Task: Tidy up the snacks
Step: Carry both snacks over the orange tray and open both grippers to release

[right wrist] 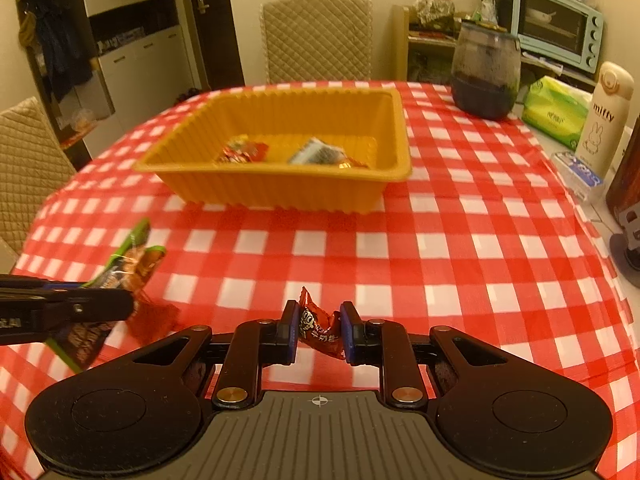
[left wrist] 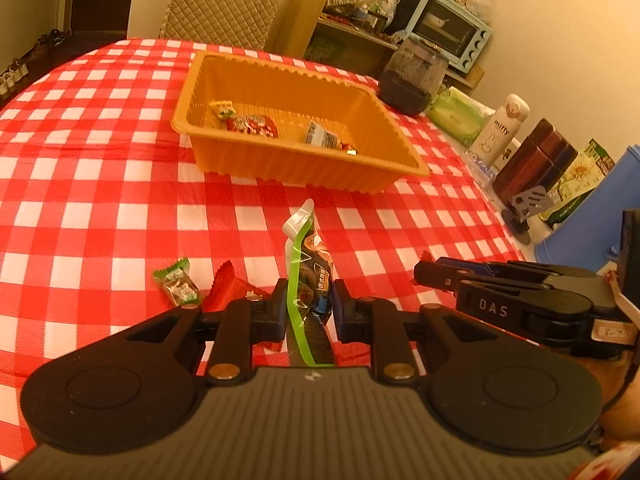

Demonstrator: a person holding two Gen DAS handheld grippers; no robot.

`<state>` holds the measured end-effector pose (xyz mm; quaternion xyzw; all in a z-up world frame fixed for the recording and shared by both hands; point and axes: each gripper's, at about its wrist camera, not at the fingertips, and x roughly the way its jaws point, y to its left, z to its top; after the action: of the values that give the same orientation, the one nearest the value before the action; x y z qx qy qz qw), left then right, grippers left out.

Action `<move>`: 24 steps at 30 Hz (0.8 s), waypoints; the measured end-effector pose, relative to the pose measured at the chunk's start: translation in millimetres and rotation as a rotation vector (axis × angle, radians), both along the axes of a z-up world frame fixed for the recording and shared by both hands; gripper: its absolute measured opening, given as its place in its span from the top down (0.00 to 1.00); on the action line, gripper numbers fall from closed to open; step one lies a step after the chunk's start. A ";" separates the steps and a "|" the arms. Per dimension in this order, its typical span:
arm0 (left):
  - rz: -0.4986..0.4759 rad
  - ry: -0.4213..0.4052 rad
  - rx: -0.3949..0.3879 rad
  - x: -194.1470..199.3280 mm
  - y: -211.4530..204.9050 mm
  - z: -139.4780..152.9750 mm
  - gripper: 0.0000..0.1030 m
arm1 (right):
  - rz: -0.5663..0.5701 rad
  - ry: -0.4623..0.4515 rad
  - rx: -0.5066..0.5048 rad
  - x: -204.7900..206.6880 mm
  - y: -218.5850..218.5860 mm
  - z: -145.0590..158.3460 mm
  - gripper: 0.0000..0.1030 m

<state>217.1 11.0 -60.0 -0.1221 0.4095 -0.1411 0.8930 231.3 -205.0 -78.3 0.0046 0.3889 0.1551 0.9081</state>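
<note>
Bare cloth (right wrist: 460, 264) lies open before the orange tray (right wrist: 280, 196).

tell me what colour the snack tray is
Orange; the snack tray shows best in the right wrist view.

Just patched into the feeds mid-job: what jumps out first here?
The orange tray sits mid-table on the red-and-white checked tablecloth, with a few snack packets already inside. Each gripper has its jaws shut on a snack: the left gripper on a green-edged dark snack pouch, the right gripper on a small red candy wrapper. A green candy lies loose on the cloth beside the left gripper.
</note>
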 end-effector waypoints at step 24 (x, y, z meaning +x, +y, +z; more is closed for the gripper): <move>0.050 -0.060 0.031 13.1 15.7 47.3 0.81 | 0.025 -0.075 0.058 -4.6 23.8 69.1 0.79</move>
<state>230.2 26.7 -12.7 -0.1143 0.3813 -0.1160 0.9100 226.7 -181.2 -9.2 0.0201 0.3498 0.1777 0.9196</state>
